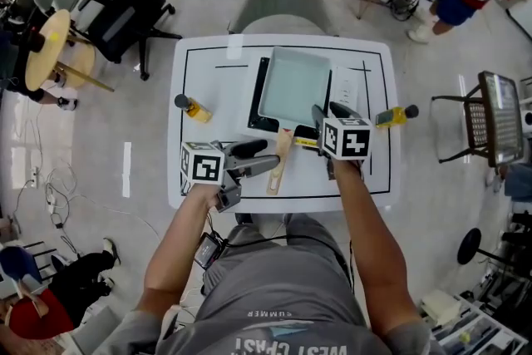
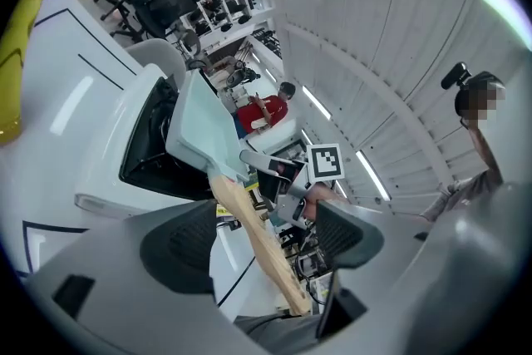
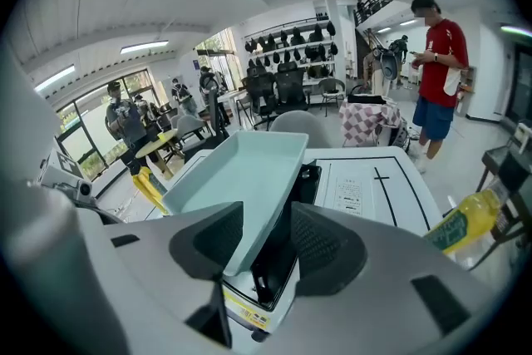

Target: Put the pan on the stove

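A light teal rectangular pan (image 1: 295,83) sits on the black stove (image 1: 259,100) in the middle of the white table (image 1: 199,71). Its wooden handle (image 1: 279,166) points toward the near edge. My left gripper (image 1: 270,158) is open, and in the left gripper view the handle (image 2: 258,237) runs between its jaws. My right gripper (image 1: 324,106) is open at the pan's near right corner. In the right gripper view the pan's wall (image 3: 241,170) and the stove's edge (image 3: 278,253) lie between the jaws of the right gripper (image 3: 266,241).
A yellow bottle (image 1: 195,108) lies left of the stove and another (image 1: 395,114) at the table's right edge. A printed sheet (image 1: 342,87) lies right of the pan. A grey chair (image 1: 283,8) stands behind the table, and people stand farther back.
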`<state>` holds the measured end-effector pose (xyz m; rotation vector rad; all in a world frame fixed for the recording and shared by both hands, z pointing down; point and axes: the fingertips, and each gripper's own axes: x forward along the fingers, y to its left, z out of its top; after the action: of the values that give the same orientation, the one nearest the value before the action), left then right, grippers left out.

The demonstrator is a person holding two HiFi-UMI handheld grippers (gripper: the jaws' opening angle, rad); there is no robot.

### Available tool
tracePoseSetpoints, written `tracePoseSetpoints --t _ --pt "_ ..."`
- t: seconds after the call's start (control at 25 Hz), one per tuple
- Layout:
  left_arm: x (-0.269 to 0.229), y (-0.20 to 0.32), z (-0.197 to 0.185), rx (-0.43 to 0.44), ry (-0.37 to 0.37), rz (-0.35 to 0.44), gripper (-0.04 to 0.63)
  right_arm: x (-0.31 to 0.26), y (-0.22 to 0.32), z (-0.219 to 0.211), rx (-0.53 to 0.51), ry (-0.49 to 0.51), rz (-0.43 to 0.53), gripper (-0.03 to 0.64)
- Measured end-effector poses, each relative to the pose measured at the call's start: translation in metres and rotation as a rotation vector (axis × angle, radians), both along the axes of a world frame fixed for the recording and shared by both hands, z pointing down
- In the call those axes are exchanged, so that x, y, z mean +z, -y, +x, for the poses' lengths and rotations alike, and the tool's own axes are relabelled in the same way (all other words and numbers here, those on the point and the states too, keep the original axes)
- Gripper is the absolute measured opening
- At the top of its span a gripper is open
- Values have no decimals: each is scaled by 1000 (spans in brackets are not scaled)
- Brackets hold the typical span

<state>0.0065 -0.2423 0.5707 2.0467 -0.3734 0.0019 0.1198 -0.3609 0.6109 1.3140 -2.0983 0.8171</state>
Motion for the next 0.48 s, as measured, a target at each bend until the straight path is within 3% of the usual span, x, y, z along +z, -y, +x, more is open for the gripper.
tracePoseSetpoints --t 0.2,0.28,0.36,0.48 --pt "-23 1 -30 -45 60 85 350 -40 -6 11 40 48 88 157" --pt "-41 0 -44 -65 70 128 343 -68 -12 12 35 94 141 83" --pt "-63 0 -56 -80 74 179 318 -101 -21 8 6 137 198 9" --pt "-98 -5 -72 -104 85 266 240 -148 -39 -7 -94 166 278 8"
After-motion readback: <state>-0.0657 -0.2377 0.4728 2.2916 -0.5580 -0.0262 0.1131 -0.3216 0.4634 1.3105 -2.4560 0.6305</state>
